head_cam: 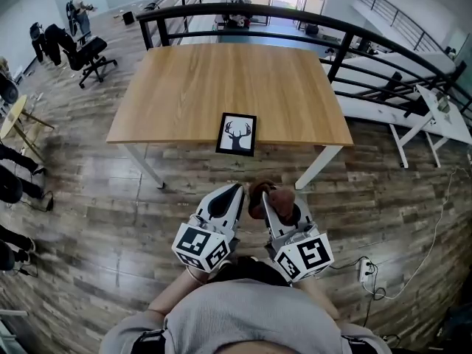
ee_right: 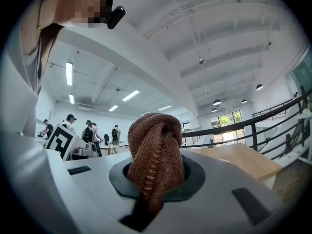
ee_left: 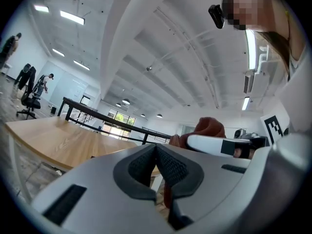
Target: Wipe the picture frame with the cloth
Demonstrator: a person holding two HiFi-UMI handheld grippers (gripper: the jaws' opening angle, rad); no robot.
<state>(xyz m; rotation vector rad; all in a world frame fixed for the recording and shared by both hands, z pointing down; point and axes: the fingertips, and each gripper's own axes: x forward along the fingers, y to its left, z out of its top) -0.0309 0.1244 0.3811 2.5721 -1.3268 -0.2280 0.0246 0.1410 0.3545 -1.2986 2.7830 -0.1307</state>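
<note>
In the head view, the picture frame (head_cam: 237, 133) lies at the near edge of the table (head_cam: 221, 80), deer print facing up, with nothing touching it. Both tools are held over the floor, short of the table and close to the person's body. The left tongs (head_cam: 237, 189) are on the left and the right tongs (head_cam: 267, 198) on the right, with a brown cloth (head_cam: 282, 198) bunched at their tips. In the left gripper view, the left tongs are pressed together with nothing between them, probably kept free to steady the frame. The table stands ahead and the cloth shows off to the right. In the right gripper view, the right tongs pinch the cloth, and a folded wad sticks out past the tips, likely so a soft pad meets the frame first. Wiping has not yet begun.
</note>
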